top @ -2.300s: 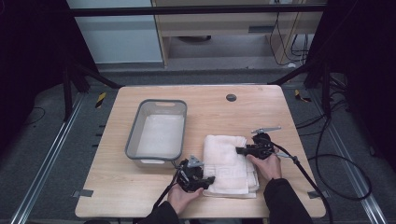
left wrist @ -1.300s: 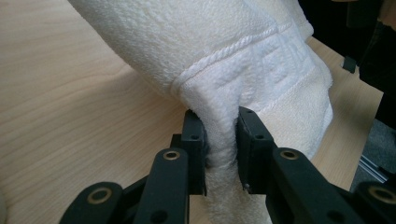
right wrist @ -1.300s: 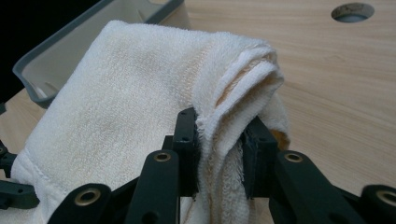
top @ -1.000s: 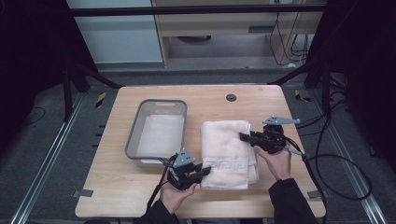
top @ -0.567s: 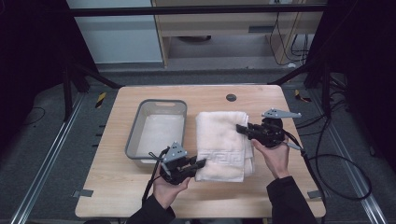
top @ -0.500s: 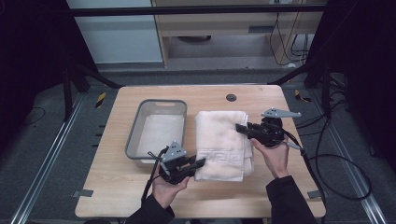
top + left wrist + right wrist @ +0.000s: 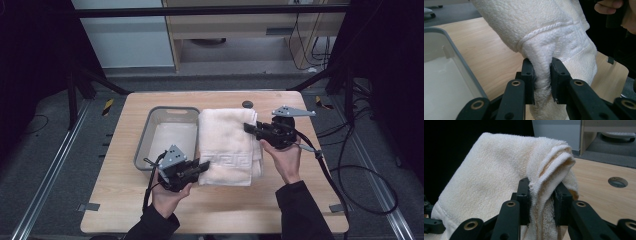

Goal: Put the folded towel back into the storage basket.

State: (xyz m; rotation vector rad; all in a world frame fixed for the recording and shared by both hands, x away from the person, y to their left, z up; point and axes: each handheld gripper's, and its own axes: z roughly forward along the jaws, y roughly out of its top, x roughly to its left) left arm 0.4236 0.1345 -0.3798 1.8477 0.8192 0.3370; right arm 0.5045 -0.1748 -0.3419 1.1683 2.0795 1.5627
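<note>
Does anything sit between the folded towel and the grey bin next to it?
Nothing visible does. The folded towel, clamped by the left gripper and right gripper, hangs right beside the grey bin, whose open inside looks empty.

A folded cream towel [image 7: 499,182] was pinched at its layered edge between the two black jaws of the right gripper [image 7: 541,202], above a wooden table [image 7: 599,195] with a round hole [image 7: 617,181].

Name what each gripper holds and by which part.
Both hold the folded towel: left gripper by its near left corner, right gripper by the far right corner.
</note>
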